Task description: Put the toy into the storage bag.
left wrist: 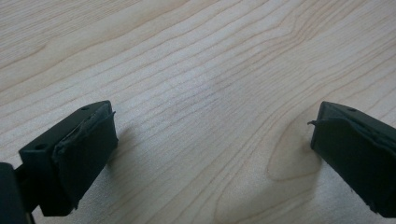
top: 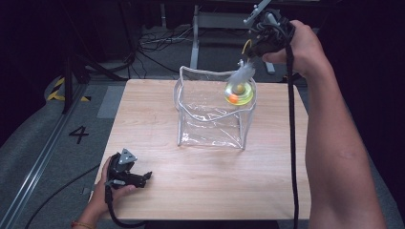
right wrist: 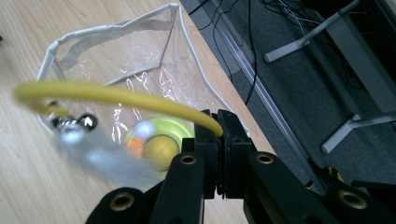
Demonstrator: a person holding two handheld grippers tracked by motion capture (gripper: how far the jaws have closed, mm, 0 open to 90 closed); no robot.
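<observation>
Past the far edge of your table [top: 157,191] you see a grey floor [top: 157,62] with a tangle of black cables [top: 153,43] lying on it. A grey metal leg [top: 194,43] of a stand rises just behind the table; in the right gripper view two more such legs [right wrist: 308,39] slant across the floor. At your left a metal rail [top: 43,157] runs along the floor, a black "4" [top: 79,134] beside it, and yellow-black tape [top: 59,88] farther back.
</observation>
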